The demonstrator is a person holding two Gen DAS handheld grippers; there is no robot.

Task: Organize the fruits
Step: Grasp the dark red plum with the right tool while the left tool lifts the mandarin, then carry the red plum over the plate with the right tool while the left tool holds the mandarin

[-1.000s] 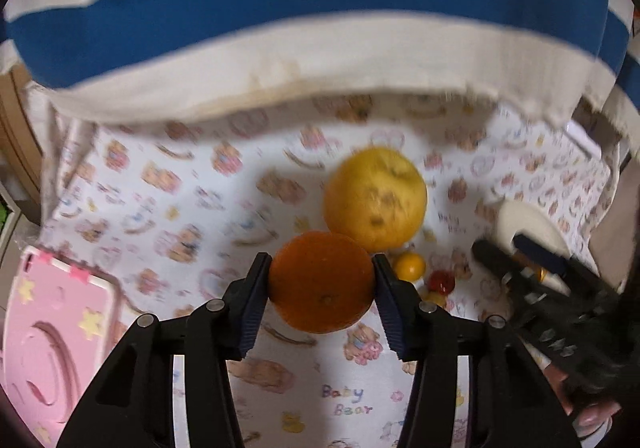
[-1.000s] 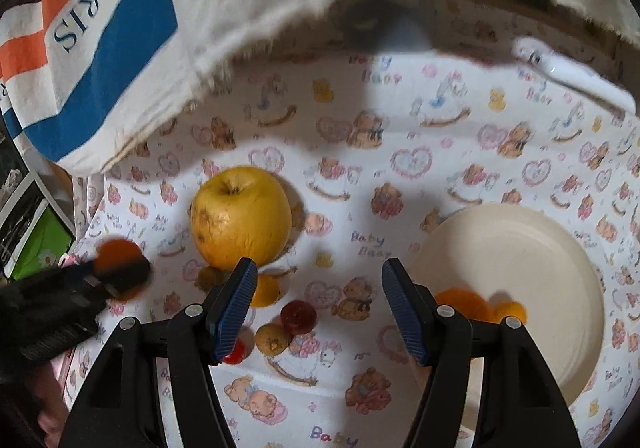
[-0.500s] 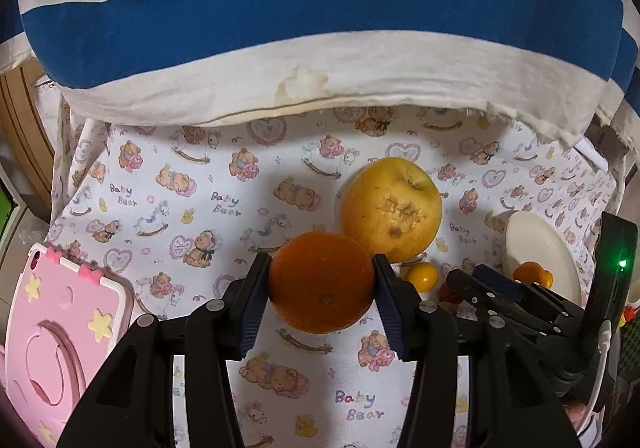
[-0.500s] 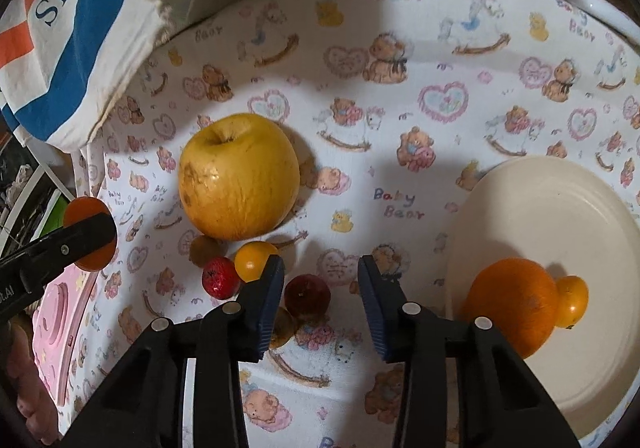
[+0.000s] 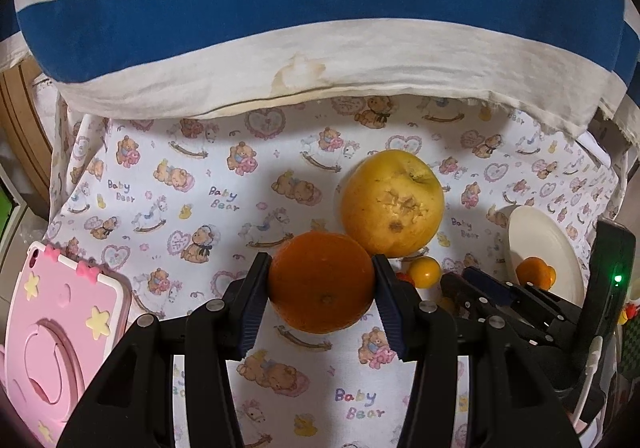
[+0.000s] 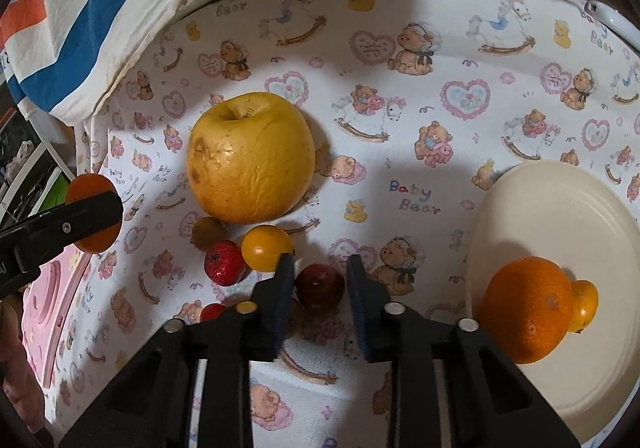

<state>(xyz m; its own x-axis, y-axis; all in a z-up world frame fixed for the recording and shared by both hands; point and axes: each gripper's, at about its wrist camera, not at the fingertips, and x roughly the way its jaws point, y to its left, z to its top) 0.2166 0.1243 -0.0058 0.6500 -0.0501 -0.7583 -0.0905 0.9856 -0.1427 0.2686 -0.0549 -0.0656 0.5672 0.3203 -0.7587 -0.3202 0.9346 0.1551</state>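
Closing my right gripper around a small dark red fruit on the bear-print cloth, I am working through the loose pile while my left gripper is holding an orange firmly between its pads, raised just in front of the big yellow apple. The right jaws are narrow, their pads at the fruit's two sides; I cannot tell whether both are pressing yet.

On the cream plate at my right, one orange and a small yellow fruit touching it are already sitting, so I am judging the sorting as begun but well short of finished. Left on the cloth are the apple, a yellow cherry-sized fruit just beside my right jaw, a bright red one touching it, a brownish one tucked under the apple, and another red piece partly hidden behind my gripper. A pink case is lying at the cloth's left edge, and a striped cloth bag is hanging across the far side.
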